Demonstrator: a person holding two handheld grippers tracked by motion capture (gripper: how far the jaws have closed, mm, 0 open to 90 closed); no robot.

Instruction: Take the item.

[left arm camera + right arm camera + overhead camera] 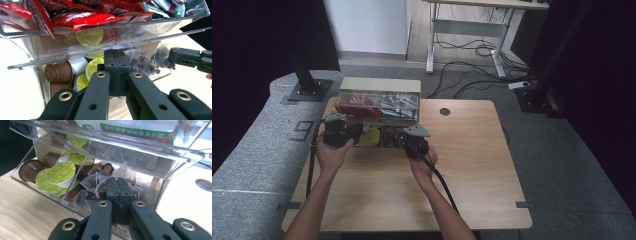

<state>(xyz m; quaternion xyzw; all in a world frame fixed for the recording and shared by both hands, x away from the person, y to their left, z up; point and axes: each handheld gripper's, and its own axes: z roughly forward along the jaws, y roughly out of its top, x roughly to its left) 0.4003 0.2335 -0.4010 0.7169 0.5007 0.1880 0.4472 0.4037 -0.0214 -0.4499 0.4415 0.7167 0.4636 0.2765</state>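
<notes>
Both your grippers sit at the clear organizer (379, 112) at the table's (462, 165) back-left. Left gripper (117, 72) & right gripper (119, 195): jaws pressed together, empty. Tea bags (100, 185) & coffee pods (56, 176) untouched in the bottom tray, so I'd say nothing's picked yet.

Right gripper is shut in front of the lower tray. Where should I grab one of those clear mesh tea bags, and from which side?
Take a clear mesh tea bag by its raised top corner, coming in from the open front of the clear plastic organiser's lower tray. The bags are pyramid-shaped and piled loosely, so a peak sticking up probably pinches easiest. The right gripper must first open its fingers.
</notes>
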